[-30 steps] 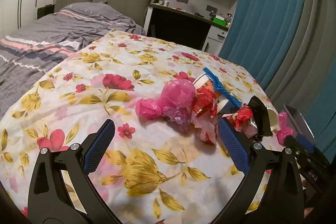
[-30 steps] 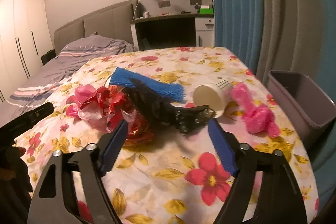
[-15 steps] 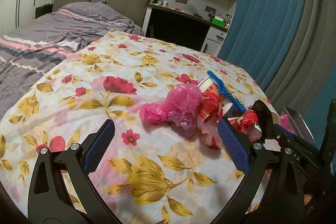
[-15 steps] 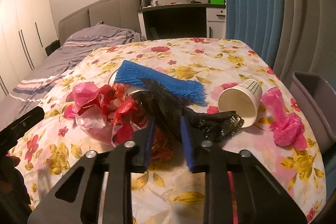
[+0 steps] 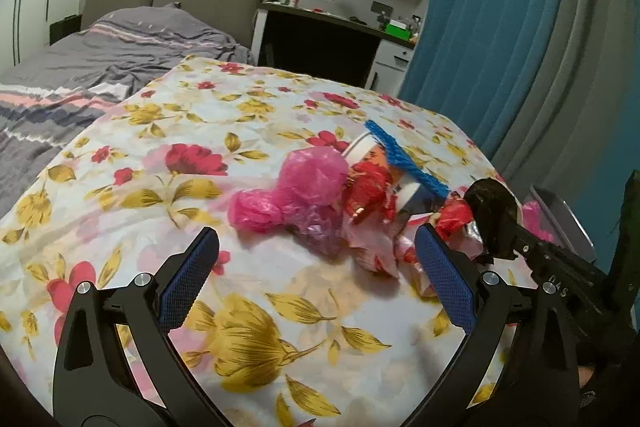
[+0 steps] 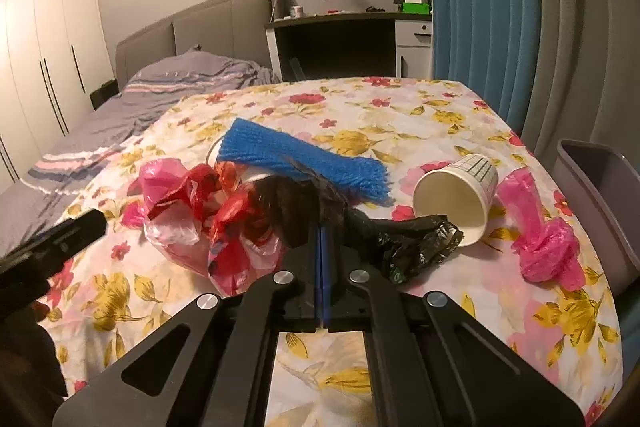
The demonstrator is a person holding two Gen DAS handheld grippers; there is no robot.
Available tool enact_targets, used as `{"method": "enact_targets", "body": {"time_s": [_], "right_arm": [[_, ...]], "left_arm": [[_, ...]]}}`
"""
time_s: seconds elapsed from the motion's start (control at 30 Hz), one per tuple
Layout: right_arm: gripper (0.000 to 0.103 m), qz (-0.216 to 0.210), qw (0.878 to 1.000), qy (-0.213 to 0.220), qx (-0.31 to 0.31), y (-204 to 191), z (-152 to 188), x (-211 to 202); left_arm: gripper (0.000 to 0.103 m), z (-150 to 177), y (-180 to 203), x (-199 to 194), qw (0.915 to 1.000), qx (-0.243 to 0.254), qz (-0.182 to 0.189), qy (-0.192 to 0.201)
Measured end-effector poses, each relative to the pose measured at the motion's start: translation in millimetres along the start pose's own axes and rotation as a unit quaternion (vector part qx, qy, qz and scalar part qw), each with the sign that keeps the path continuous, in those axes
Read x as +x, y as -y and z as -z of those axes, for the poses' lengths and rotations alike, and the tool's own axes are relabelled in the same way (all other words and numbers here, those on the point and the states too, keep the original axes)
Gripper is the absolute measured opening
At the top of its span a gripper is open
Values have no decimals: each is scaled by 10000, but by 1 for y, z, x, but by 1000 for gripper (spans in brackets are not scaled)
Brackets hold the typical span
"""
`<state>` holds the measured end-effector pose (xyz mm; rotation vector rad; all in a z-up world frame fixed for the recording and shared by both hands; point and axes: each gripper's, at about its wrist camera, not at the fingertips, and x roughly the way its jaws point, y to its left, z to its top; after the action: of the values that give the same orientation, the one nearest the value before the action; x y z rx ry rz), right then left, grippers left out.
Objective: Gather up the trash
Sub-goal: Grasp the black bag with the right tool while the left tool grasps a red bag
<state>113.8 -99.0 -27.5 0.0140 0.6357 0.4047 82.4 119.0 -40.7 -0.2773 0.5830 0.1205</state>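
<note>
The right gripper (image 6: 322,227) has its blue pads pressed together on the crumpled black plastic bag (image 6: 360,223), pinching it near the middle of the wad, with a tail of the bag trailing off to the right toward the paper cup (image 6: 456,195). So the step in hand looks like the first pick of the trash heap: the grasp is made, the lift is not.

The rest of the litter lies on the floral tablecloth (image 6: 400,115): a red-and-clear plastic bag (image 6: 208,211) touching the black one on its left, a blue foam net (image 6: 304,155) just behind, the tipped paper cup to the right, and a knotted pink bag (image 6: 540,239) near the table's right edge. The grey bin (image 6: 600,203) stands just off that edge (its inside is hardly visible from here).

The left gripper (image 5: 316,283) hangs with its jaws spread wide and nothing between them, aimed at a pink bag (image 5: 296,187) at its end of the pile; the right gripper shows at that view's right edge with the black bag in it.

Next, I judge, the right hand needs to raise the bag clear and carry it right, over the bin's rim, before letting go. The red bag may snag and drag along, as may the cup at the tail.
</note>
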Motion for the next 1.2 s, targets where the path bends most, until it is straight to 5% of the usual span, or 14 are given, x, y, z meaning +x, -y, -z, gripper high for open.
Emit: {"method": "enact_targets", "body": {"time_s": [0.5,0.77,1.2], "right_arm": [[1,-265,9941,888,562,33,-10,-74],[1,-146,9914,986,844,64,4,-102],[1,-31,9890,969,1114,89,22,-117]], "left_arm": [[97,9,72,19,9953,655,680,-191],[93,4,103,48,9941,819,605,-371],[69,7,109,79,9913,875,468,-861]]}}
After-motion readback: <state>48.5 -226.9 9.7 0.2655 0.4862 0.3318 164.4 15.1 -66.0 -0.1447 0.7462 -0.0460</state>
